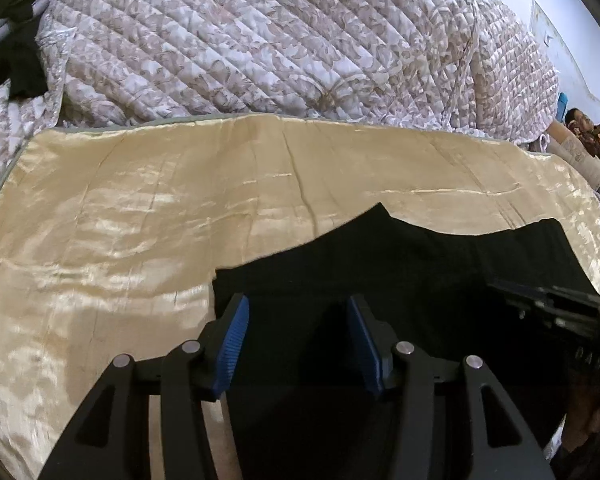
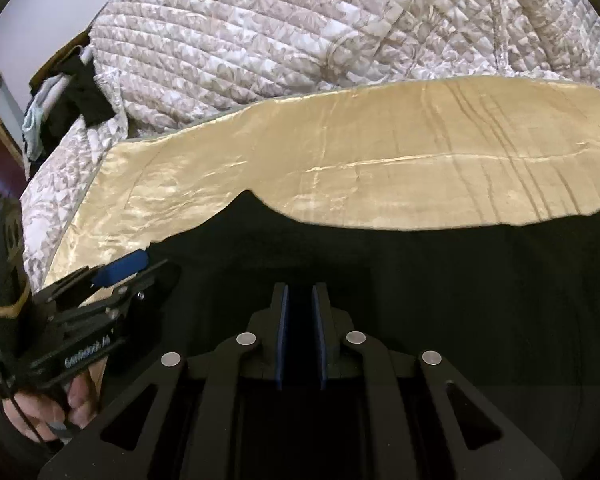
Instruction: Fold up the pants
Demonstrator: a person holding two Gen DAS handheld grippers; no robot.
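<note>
Black pants [image 1: 400, 252] lie flat on a shiny beige sheet [image 1: 140, 208], in the lower right of the left wrist view and across the lower half of the right wrist view [image 2: 440, 264]. My left gripper [image 1: 296, 304] is open over the pants' left edge, with blue pads [image 1: 232, 344] apart. It shows from the side in the right wrist view [image 2: 136, 264]. My right gripper [image 2: 300, 292] sits low over the pants with a narrow gap between its blue pads; black cloth fills the gap, and whether it is pinched cannot be told. It shows in the left wrist view [image 1: 552, 304].
A quilted floral bedspread [image 1: 260, 40] is piled behind the beige sheet. Dark clothing [image 2: 76, 92] lies at the far left. Items [image 1: 592, 136] sit by a white wall at far right.
</note>
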